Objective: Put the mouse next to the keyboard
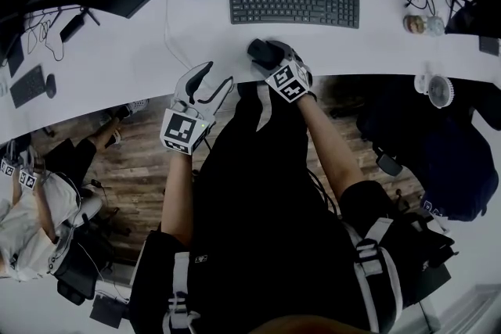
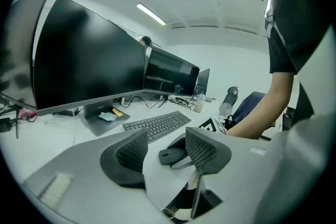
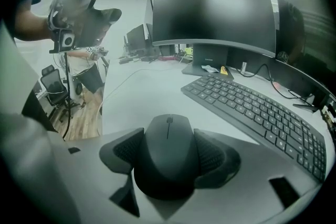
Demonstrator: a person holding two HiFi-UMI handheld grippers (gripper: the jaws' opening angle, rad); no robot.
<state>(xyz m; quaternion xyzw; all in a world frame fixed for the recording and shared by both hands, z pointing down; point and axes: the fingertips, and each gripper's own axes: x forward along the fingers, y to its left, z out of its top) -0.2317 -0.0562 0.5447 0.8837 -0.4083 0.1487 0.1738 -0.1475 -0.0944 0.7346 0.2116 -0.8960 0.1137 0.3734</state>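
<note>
Black moulded plastic, the computer mouse [image 1: 263,51] looks light, rigid and smooth-shelled. I judge it is best taken across its two flanks, low down, so that the curved sides cannot slip forward out of the pads.

In the head view the right gripper [image 1: 272,59] sits at the mouse, near the front edge of the white desk [image 1: 156,51]. The keyboard [image 1: 294,4] lies ahead of its jaws and apart from the mouse. The left gripper [image 1: 213,82] hangs beside it, out over the desk edge.

The left gripper view shows that gripper's jaws spread with nothing between them. Beyond and just right of them the mouse [image 2: 172,155] appears to rest on the desk, with the keyboard [image 2: 157,126] further ahead.

In the right gripper view the mouse [image 3: 167,157] fills the gap between the jaws, one pad pressed against each flank and its scroll wheel pointing away from the gripper. The keyboard [image 3: 257,113] lies ahead and to the right of it.
</note>
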